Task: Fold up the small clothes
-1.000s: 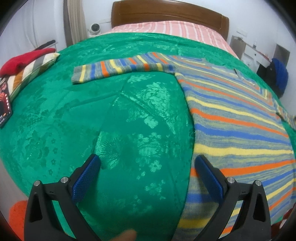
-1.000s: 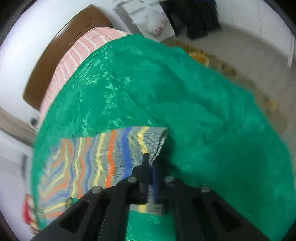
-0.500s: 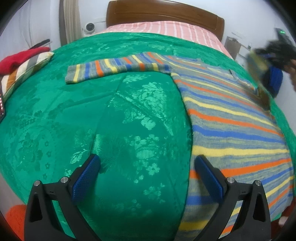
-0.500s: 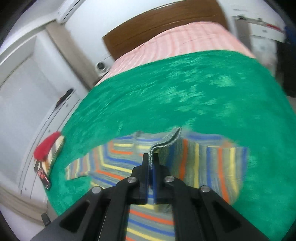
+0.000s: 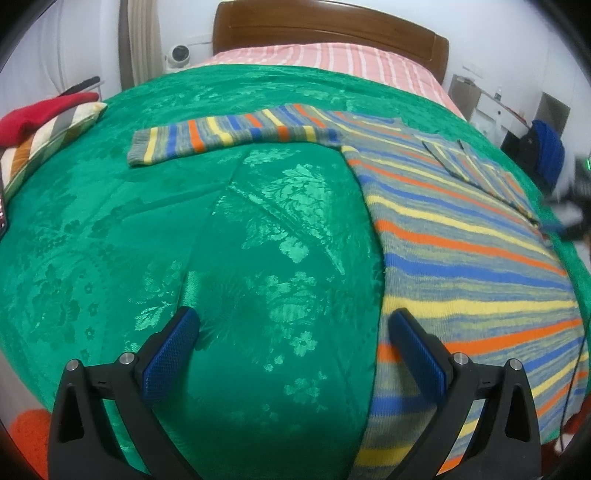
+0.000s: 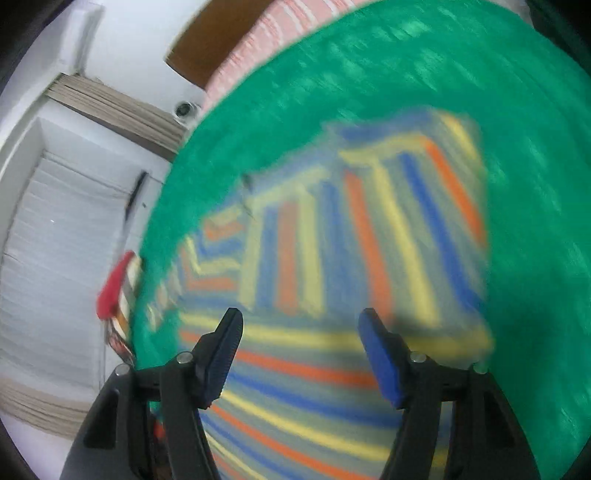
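Observation:
A striped knit sweater (image 5: 461,266) in grey, blue, yellow and orange lies flat on the green bedspread (image 5: 184,229). Its left sleeve (image 5: 229,134) stretches out to the left. The right sleeve (image 5: 476,166) lies folded across the sweater's chest; in the blurred right wrist view this sleeve (image 6: 369,229) lies over the body. My left gripper (image 5: 291,325) hovers open over the bedspread by the sweater's left hem, with nothing in it. My right gripper (image 6: 299,325) hangs above the sweater; its jaws are opening and nothing is between them.
A red cloth (image 5: 40,112) on a striped cushion (image 5: 55,136) sits at the bed's left edge. The wooden headboard (image 5: 332,27) and pink striped sheet (image 5: 332,59) are at the far end. White furniture and a blue bag (image 5: 550,151) stand to the right.
My right gripper carried the right sleeve's cuff over the sweater's body and let it go; the sleeve now lies folded on the chest. The left gripper stayed still and open.

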